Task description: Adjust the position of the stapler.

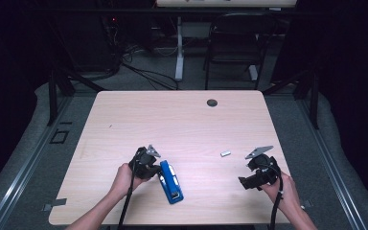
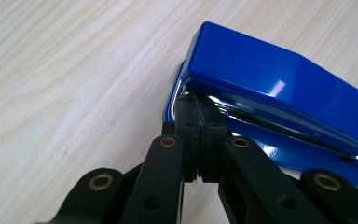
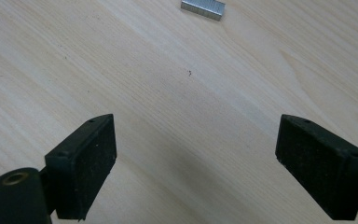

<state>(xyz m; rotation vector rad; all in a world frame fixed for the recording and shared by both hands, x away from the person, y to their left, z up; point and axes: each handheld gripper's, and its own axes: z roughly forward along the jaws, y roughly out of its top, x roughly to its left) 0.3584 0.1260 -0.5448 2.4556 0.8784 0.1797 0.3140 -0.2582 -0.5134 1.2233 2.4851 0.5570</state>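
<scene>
The left gripper had its jaws closed together, tips at the end of the blue stapler, whose long axis ran away rightward on the table. The right gripper stood wide open, staple strip directly ahead.

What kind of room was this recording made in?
Probably a lab or studio set up for recording: a bare wooden table ringed by dark curtains, cables on the floor, and a folding chair behind.

Black left gripper; brass rivets; grey plate; trailing cable.
</scene>
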